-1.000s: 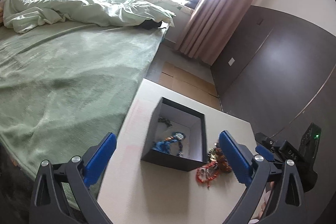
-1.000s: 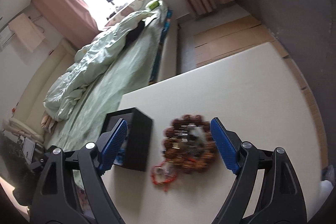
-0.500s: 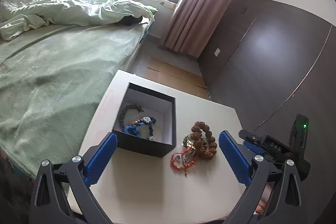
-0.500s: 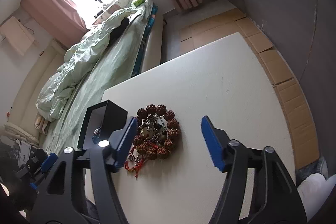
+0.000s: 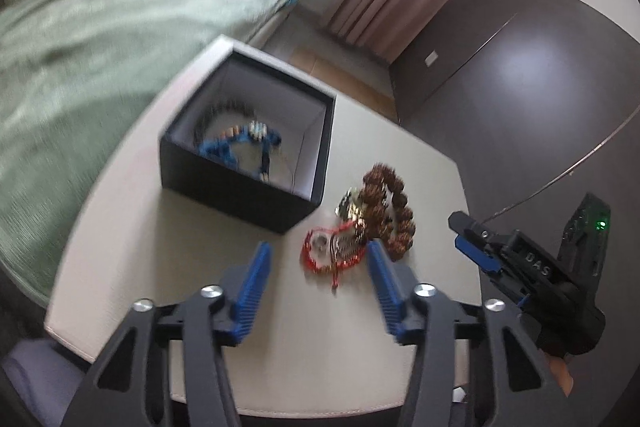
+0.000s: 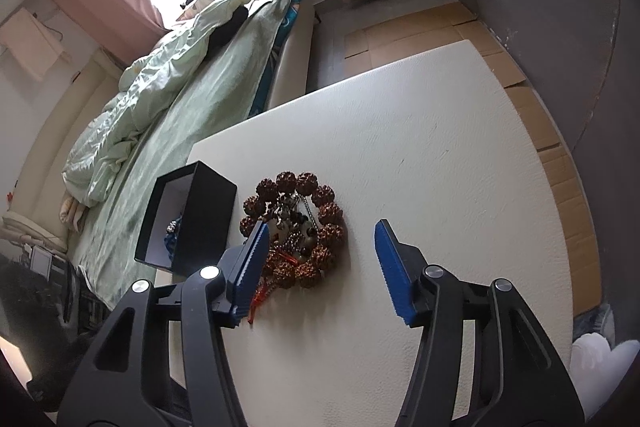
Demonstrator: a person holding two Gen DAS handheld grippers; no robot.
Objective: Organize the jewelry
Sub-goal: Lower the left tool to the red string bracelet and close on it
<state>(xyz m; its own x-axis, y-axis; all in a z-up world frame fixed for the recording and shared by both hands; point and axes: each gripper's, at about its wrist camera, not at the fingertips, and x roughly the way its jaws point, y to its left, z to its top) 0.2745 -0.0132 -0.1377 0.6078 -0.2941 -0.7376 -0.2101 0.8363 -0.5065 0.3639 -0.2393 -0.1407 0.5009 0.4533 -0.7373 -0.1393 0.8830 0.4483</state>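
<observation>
Beside the bed, your desk (image 6: 440, 155) holds the black box (image 5: 240, 187) with some jewelry inside, while the brown bead bracelet (image 6: 296, 227) and red string bracelet (image 5: 332, 251) beside the box remain, both your left claw (image 5: 316, 279) and right claw (image 6: 320, 263) open and empty.

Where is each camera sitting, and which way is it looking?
Left wrist: sits on the left gripper, looks down at the red string bracelet and black box; its open jaws and the right gripper show.
Right wrist: sits on the right gripper, looks across the white table toward the bed; its open jaws show.
Shared: box, brown bead bracelet, table.
</observation>
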